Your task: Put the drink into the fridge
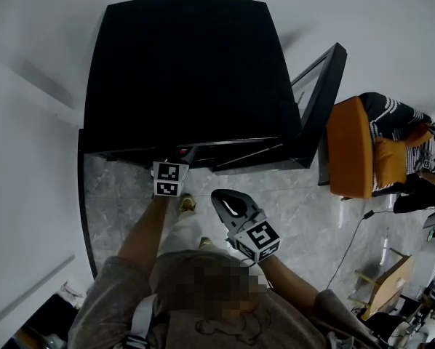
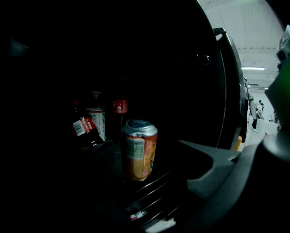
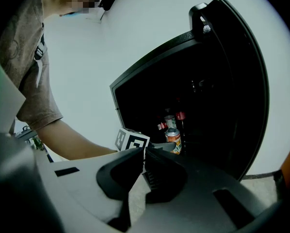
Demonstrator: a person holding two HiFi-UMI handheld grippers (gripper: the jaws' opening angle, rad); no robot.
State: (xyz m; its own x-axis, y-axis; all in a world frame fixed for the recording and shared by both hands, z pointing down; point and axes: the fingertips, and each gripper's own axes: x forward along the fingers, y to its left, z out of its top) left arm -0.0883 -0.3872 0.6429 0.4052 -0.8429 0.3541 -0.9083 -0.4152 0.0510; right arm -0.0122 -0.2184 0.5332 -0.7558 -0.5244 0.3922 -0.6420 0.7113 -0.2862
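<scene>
The drink (image 2: 139,149), an orange can with a silver top, stands upright on a wire shelf (image 2: 150,193) inside the dark fridge (image 1: 188,71), at the lower centre of the left gripper view. Behind it, toward the middle left of that view, are three bottles: a tilted one with a red label (image 2: 84,127), one with a pale label (image 2: 97,120) just beside it, and a red-labelled one (image 2: 120,107) further back. The fridge door (image 1: 321,100) stands swung open at the right of the head view. The left gripper (image 1: 180,158) reaches to the fridge's opening with its jaws wide apart and holding nothing; the one jaw that shows, at the lower right of its view, is clear of the can, and the other is lost in the dark. The right gripper (image 3: 144,161) hangs back from the fridge over the marbled floor (image 1: 130,195), its jaws closed together and empty.
</scene>
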